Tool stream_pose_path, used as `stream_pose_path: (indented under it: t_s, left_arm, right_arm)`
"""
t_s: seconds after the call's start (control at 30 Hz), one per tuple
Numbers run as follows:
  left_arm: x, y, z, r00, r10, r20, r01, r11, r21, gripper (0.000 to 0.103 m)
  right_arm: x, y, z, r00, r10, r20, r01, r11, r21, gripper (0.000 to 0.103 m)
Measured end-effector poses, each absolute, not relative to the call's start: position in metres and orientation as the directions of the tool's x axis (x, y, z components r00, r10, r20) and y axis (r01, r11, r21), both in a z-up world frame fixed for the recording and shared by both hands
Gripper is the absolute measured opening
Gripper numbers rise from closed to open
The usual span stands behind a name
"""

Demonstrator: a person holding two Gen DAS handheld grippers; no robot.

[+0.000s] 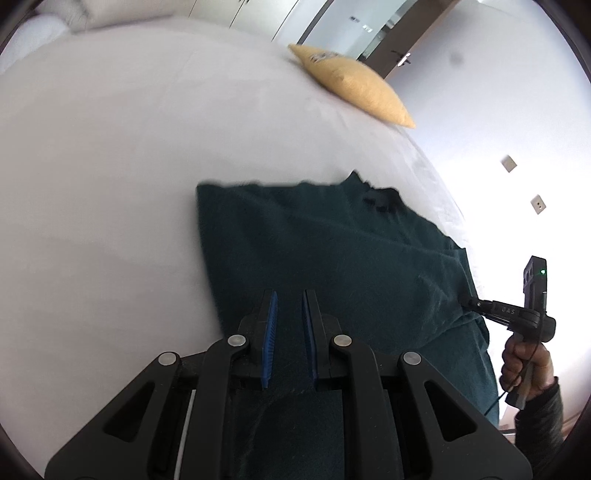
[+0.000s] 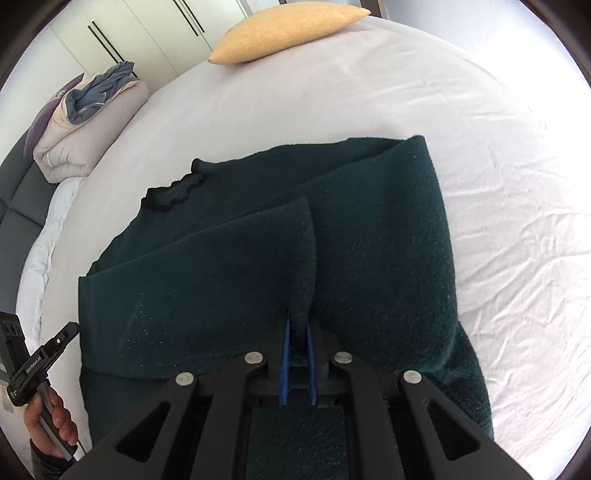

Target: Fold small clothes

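Pinching sweater (image 2: pixel 369 240) hem fold, right gripper (image 2: pixel 297 332) clamps near edge; left gripper (image 1: pixel 289 306) nearly closed, grip on cloth unclear (sweater flat on bed (image 2: pixel 480 147), collar far side).

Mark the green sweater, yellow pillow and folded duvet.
green sweater (image 2: pixel 388 236), right wrist view, folded body panel.
yellow pillow (image 2: pixel 288 31), right wrist view, middle of its face.
folded duvet (image 2: pixel 92 125), right wrist view, beige side.

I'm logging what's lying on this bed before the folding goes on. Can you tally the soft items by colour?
Dark green: 1, the sweater
Yellow: 1, the cushion
Beige with blue: 1, the folded duvet
White: 1, the bed sheet under them all
Total: 4
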State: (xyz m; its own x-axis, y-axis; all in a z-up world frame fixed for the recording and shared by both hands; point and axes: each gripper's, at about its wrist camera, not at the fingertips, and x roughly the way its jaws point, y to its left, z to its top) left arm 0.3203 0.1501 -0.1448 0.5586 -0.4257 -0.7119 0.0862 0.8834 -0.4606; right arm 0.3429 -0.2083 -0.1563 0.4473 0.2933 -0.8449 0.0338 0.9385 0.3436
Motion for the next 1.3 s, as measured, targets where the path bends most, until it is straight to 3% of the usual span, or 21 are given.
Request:
stream_pose_path:
  t_s: [0.17, 0.27, 0.33, 0.5, 0.57, 0.63, 0.7, 0.87, 0.97, 1.1, 1.3]
  left_arm:
    - [0.337, 0.122, -0.137, 0.547, -0.387, -0.743, 0.133, 0.916, -0.379, 0.013]
    - [0.351, 0.112, -0.161, 0.489, -0.350, -0.799, 0.120, 0.934, -0.336, 0.013]
    - [0.351, 0.116, -0.172, 0.494, -0.369, -0.787, 0.117, 0.926, -0.360, 0.013]
    - [0.351, 0.118, -0.173, 0.502, -0.387, -0.774, 0.133, 0.918, -0.373, 0.013]
    - [0.352, 0.119, -0.174, 0.499, -0.391, -0.773, 0.146, 0.918, -0.370, 0.013]
    - [0.351, 0.121, -0.175, 0.502, -0.398, -0.768, 0.151, 0.915, -0.375, 0.013]
    - [0.349, 0.125, -0.180, 0.509, -0.406, -0.759, 0.154, 0.911, -0.384, 0.013]
    - [0.343, 0.129, -0.182, 0.520, -0.410, -0.749, 0.152, 0.908, -0.391, 0.013]
    - [0.331, 0.129, -0.178, 0.527, -0.396, -0.752, 0.146, 0.914, -0.380, 0.013]
    - [0.282, 0.138, -0.169, 0.545, -0.367, -0.754, 0.112, 0.923, -0.369, 0.013]
    - [0.188, 0.143, -0.163, 0.530, -0.428, -0.732, 0.065, 0.881, -0.468, 0.013]
  right_arm:
    - [0.343, -0.209, -0.154, 0.438, 0.268, -0.858, 0.045, 0.947, 0.318, 0.018]
    - [0.340, -0.213, -0.143, 0.471, 0.210, -0.857, 0.084, 0.956, 0.281, 0.023]
    - [0.338, -0.216, -0.130, 0.517, 0.192, -0.834, 0.097, 0.955, 0.280, 0.023]
    - [0.352, -0.197, -0.113, 0.577, 0.329, -0.748, -0.008, 0.918, 0.397, 0.024]
    - [0.362, -0.184, -0.116, 0.571, 0.404, -0.714, -0.062, 0.889, 0.454, 0.029]
    - [0.373, -0.176, -0.128, 0.556, 0.442, -0.704, -0.073, 0.870, 0.488, 0.049]
    - [0.383, -0.170, -0.153, 0.493, 0.456, -0.741, -0.057, 0.867, 0.495, 0.059]
    - [0.354, -0.180, -0.160, 0.557, 0.476, -0.681, -0.152, 0.864, 0.480, 0.059]
    - [0.332, -0.205, -0.159, 0.573, 0.464, -0.675, -0.106, 0.859, 0.500, 0.058]
    - [0.281, -0.236, -0.148, 0.630, 0.293, -0.719, 0.036, 0.914, 0.404, 0.063]
    - [0.189, -0.258, -0.135, 0.690, 0.319, -0.650, 0.040, 0.879, 0.475, 0.063]
